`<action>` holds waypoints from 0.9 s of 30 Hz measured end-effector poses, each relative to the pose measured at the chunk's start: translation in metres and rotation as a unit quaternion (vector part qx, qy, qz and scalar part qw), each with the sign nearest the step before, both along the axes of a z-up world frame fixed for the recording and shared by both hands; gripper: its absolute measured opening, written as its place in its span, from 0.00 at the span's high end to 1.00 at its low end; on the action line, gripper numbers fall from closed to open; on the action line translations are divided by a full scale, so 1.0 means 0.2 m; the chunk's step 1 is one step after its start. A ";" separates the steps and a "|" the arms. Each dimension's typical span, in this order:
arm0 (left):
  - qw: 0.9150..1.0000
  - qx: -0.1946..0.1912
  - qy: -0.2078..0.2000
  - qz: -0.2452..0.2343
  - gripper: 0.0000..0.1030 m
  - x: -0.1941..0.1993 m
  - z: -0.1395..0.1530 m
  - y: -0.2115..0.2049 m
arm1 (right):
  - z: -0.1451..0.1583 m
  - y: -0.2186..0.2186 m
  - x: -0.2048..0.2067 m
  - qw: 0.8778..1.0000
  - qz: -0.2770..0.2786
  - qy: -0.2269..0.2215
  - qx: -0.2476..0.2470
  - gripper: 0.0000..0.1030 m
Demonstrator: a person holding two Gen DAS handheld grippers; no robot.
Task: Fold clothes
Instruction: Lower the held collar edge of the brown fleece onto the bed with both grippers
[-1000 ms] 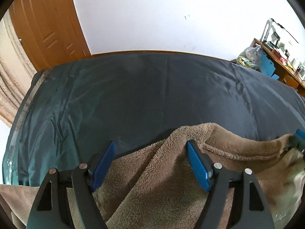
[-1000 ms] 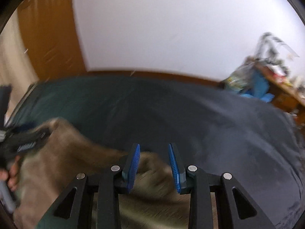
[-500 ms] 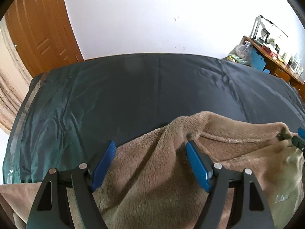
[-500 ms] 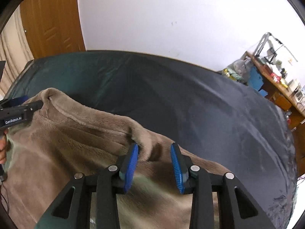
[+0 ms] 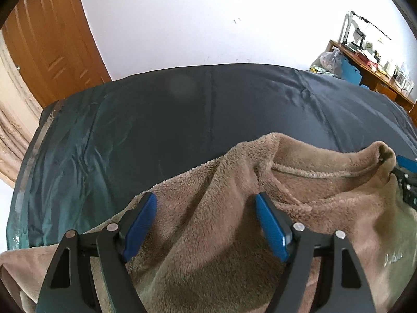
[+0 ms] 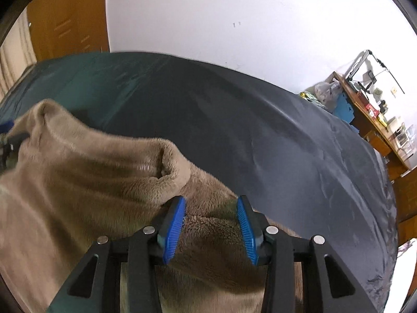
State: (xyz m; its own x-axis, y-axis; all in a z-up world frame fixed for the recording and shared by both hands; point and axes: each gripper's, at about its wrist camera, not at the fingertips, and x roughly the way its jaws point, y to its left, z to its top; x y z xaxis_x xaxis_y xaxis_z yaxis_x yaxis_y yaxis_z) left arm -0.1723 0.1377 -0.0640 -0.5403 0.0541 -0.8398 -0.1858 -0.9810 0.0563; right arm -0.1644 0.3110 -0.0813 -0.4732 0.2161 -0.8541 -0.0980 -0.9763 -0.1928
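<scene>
A brown fleece garment (image 5: pixel 213 224) lies bunched on a dark bedcover (image 5: pixel 182 120), its collar edge raised toward the far side and a small pale embroidered mark (image 5: pixel 393 258) showing on its right part in the left wrist view. The left gripper (image 5: pixel 206 219) hangs over the fleece with its 2 blue-padded fingers (image 5: pixel 140 221) spread wide, cloth lying between and under them but not pinched. The right gripper (image 6: pixel 211 221) stands with a narrower gap, still parted; a ridge of fleece runs between its 2 blue pads (image 6: pixel 174 224), and whether the pads touch the cloth cannot be told. In the right wrist view the garment (image 6: pixel 86 182) rises into a rolled collar opening just beyond the left pad, and its far left corner is blurred beside the tip of the other gripper at the frame edge. The bedcover (image 6: pixel 260 130) stretches away to a white wall (image 5: pixel 208 18). A wooden door (image 5: pixel 52 39) stands at the left, and a cluttered wooden desk (image 5: pixel 365 54) with a plastic bag (image 5: pixel 329 58) beside it stands at the right.
</scene>
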 end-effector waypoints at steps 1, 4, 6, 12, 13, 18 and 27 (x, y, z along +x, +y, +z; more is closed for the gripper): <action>1.000 0.002 0.001 0.002 0.20 0.01 0.00 0.01 | 0.00 -0.01 -0.01 1.000 -0.007 0.004 -0.001 0.58; 1.000 0.006 0.005 0.004 0.20 0.00 0.00 0.03 | -0.01 0.02 -0.09 0.999 -0.026 0.022 0.009 0.54; 1.000 0.007 0.007 0.006 0.19 -0.01 -0.01 0.04 | -0.01 0.01 -0.13 0.998 -0.043 0.032 0.028 0.42; 1.000 0.017 0.015 0.010 0.19 0.02 0.03 -0.02 | 0.00 0.02 -0.13 0.997 -0.055 0.045 0.033 0.34; 1.000 0.020 0.018 0.014 0.19 0.02 0.04 -0.04 | 0.00 0.02 -0.13 0.997 -0.057 0.046 0.031 0.34; 0.998 0.053 0.016 0.040 0.19 -0.02 0.11 -0.13 | 0.01 0.04 -0.11 0.996 -0.064 0.054 0.024 0.34; 0.998 0.057 -0.016 -0.020 0.19 -0.01 0.04 -0.04 | 0.18 0.01 0.00 0.993 -0.038 0.109 -0.032 0.34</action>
State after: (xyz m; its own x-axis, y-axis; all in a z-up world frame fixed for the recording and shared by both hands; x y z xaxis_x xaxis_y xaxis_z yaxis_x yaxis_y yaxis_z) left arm -0.1743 0.1288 -0.0557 -0.5082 0.1717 -0.8439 -0.2241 -0.9725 -0.0629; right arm -0.1637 0.3122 -0.0459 -0.6326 0.2074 -0.7462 -0.2046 -0.9740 -0.0973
